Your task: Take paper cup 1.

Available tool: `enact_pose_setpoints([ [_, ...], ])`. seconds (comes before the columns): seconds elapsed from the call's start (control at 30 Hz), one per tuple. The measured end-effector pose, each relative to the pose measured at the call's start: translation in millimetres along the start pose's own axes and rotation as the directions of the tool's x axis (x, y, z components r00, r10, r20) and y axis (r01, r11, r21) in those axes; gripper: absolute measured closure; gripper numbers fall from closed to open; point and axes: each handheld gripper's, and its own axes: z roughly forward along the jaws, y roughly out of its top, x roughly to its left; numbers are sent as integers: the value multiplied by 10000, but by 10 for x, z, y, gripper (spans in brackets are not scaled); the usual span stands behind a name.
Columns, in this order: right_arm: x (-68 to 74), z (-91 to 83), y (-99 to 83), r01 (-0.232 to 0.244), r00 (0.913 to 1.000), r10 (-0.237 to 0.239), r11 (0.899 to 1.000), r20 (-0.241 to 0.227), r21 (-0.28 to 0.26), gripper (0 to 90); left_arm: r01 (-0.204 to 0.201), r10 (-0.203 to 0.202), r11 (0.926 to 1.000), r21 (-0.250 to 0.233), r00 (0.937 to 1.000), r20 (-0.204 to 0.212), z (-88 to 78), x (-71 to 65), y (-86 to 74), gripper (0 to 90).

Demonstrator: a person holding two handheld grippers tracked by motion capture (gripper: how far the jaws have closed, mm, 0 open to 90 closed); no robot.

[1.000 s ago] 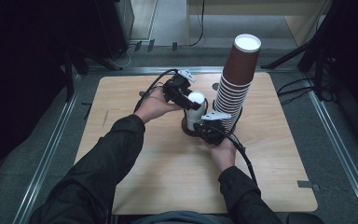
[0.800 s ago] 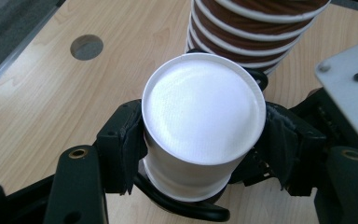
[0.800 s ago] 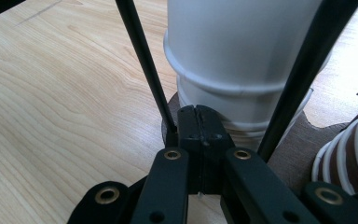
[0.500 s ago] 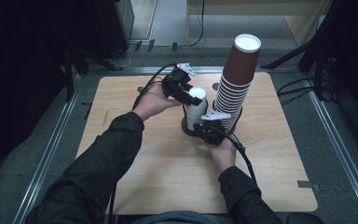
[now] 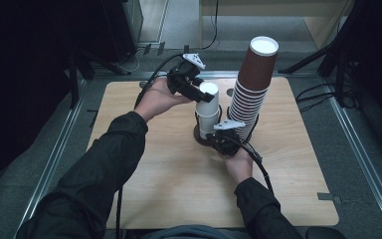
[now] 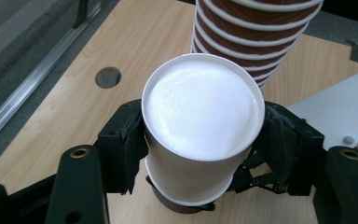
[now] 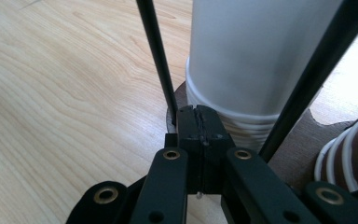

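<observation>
My left gripper [image 5: 199,93] [image 6: 200,158] is shut on an upside-down white paper cup [image 5: 208,93] [image 6: 203,105], one pad on each side of its wall. The cup hangs partly lifted off a short stack of white cups [image 5: 208,123] [image 7: 242,60] standing in a black wire holder on a dark round base [image 5: 199,135] [image 7: 303,149]. Beside it rises a tall stack of brown cups [image 5: 251,84] [image 6: 256,32]. My right gripper [image 5: 218,137] [image 7: 200,126] is shut, its pads together at the base's rim by a black rod [image 7: 156,51]. Whether they pinch anything I cannot tell.
All of this stands on a light wooden table [image 5: 154,179] with a round hole [image 6: 107,77] near its left side. Metal rails [image 5: 54,154] run along the table's sides. Cables [image 5: 323,92] lie on the grey floor to the right.
My left gripper has risen with the white cup, drawing it up off the white stack. The right gripper has stayed at the holder's base.
</observation>
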Motion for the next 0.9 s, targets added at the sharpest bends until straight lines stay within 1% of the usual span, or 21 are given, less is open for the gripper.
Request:
enact_pose_setpoints([
  [0.03,-1,-6,1,13,10000,-13,10000,-36,25,889,-41,40,10000,-60,10000,-59,-79,0,21,354],
  [0.13,-13,-36,5,100,9999,-100,9999,-89,70,889,67,-67,9999,-111,10000,-3,-200,-3,30,354],
  [0.2,-20,-66,8,162,9996,-158,9997,-248,161,894,89,-89,9999,-60,10000,-46,-267,-14,21,355],
  [0.3,-32,-145,15,250,9988,-238,9993,-429,291,894,3,-2,10000,27,9999,-121,-364,-29,-13,355],
  [0.33,-40,-174,17,285,9982,-269,9991,-539,301,894,-58,58,10000,9,9999,-156,-396,-30,-27,355],
  [0.4,-44,-238,22,298,9966,-270,9990,-782,344,894,-3,2,10000,-93,9999,-135,-456,-39,-62,355],
  [0.43,-44,-271,25,284,9955,-253,9990,-914,332,894,-3,2,10000,-93,9999,-135,-456,-39,-62,355],
  [0.47,-43,-306,29,309,9945,-276,9990,-1006,316,892,39,-40,9998,-196,10000,-91,-503,-51,-101,355],
  [0.5,-39,-337,32,328,9929,-289,9990,-1157,316,887,39,-40,9998,-196,10000,-91,-503,-51,-101,355],
  [0.6,-33,-431,46,400,9826,-333,9986,-1827,331,853,-16,15,9998,-216,10000,-53,-564,-92,-189,355],
  [0.63,-29,-462,53,423,9796,-361,9987,-1978,272,845,-32,31,9998,-186,10000,-59,-578,-105,-210,355],
  [0.67,-26,-495,58,441,9757,-386,9988,-2155,211,828,-75,74,9998,-187,9999,-74,-593,-117,-232,355],
  [0.7,-28,-525,67,464,9701,-421,9988,-2389,126,807,-116,115,9997,-211,9999,-75,-611,-128,-255,355],
  [0.73,-28,-525,67,464,9701,-421,9988,-2389,126,807,-116,115,9997,-211,9999,-75,-611,-128,-255,355],
  [0.77,-25,-575,80,524,9585,-505,9986,-2804,-6,749,-65,66,9994,-346,10000,15,-648,-143,-302,355],
  [0.8,-22,-596,84,626,9537,-624,9980,-2942,-86,738,-38,38,9993,-379,10000,15,-664,-155,-326,355],
  [0.83,-17,-613,90,723,9459,-713,9973,-3164,-87,714,-36,38,9994,-337,10000,57,-679,-165,-350,355],
  [0.9,-4,-642,102,938,9350,-875,9956,-3438,17,650,-60,61,9995,-316,10000,46,-701,-193,-410,355],
])
